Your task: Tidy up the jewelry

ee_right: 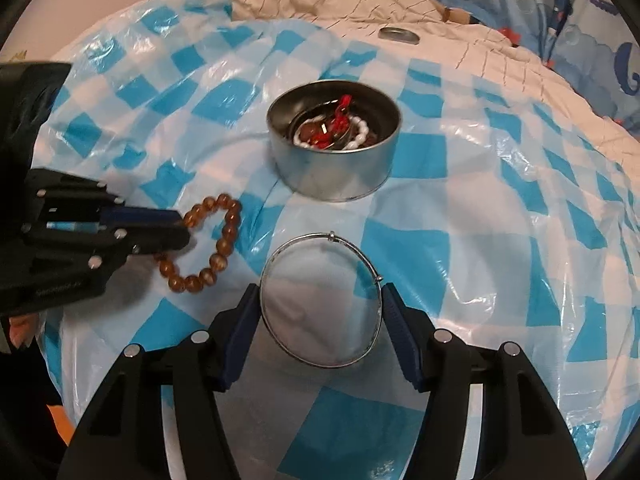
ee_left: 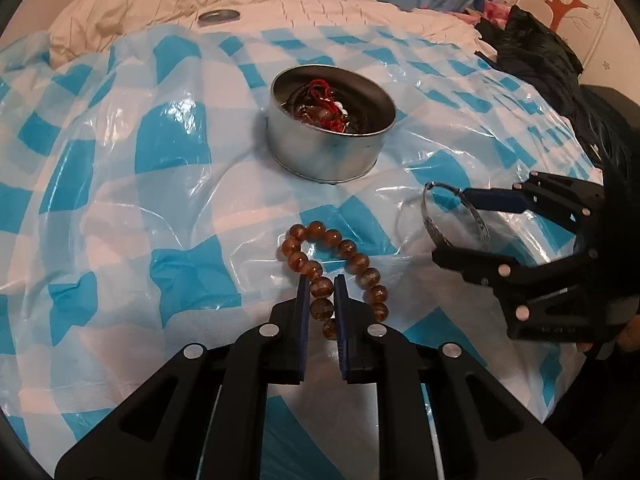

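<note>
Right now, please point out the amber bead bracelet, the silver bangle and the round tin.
amber bead bracelet (ee_left: pixel 345 246): left wrist view, on a bead at the far bend.
silver bangle (ee_right: pixel 304 239): right wrist view, on the far rim of the ring.
round tin (ee_right: pixel 340 176): right wrist view, on the near outer wall.

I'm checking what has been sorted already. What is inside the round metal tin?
Inside the tin lie a white bead string, red cord pieces and dark brownish beads, tangled together. Anything beneath that pile, and the tin's floor, is hidden.
</note>
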`<state>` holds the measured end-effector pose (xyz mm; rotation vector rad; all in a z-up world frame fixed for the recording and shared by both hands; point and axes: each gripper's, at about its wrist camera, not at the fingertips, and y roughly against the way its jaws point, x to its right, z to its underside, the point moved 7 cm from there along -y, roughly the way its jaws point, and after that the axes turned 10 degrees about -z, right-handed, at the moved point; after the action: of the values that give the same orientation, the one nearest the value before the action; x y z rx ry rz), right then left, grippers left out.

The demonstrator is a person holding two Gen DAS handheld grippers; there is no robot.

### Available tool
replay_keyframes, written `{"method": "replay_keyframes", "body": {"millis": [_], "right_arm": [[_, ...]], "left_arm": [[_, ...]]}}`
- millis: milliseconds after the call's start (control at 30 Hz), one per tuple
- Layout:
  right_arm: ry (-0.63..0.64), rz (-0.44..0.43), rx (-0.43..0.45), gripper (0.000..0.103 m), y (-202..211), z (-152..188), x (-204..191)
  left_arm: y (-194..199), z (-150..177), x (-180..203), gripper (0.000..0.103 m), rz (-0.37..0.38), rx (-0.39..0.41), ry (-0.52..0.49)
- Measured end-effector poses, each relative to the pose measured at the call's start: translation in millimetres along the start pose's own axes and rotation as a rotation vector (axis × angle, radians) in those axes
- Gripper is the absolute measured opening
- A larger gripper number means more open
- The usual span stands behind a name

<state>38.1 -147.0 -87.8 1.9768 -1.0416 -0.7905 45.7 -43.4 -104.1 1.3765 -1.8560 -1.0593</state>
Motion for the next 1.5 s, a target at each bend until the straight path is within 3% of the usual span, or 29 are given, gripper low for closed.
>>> {"method": "replay_keyframes", "body": {"millis": [367,667,900,1500], "right_arm": [[0.009,0.013,-0.008,0.060,-6.2,-0.7,-0.3],[0.028,0.027,-0.028,0.060,-14.0,3.7,-3.3],[0.036,0.042,-0.034,0.066,-15.8,5.4,-2.6],[0.049,0.070,-0.044,0.072,-20.4,6.8,-2.0]], "left_arm": [[-11.7,4.5,-0.5,0.013,-0.076,-0.020,-0.037],[-12.8,5.1,-3.0,0.037,-0.107,-0.015,-0.042],[-13.3,5.4,-3.8,0.039,-0.111,-0.016,-0.045],[-14.5,5.8,-2.4,0.046,-0.109,-0.017,-0.048]]}}
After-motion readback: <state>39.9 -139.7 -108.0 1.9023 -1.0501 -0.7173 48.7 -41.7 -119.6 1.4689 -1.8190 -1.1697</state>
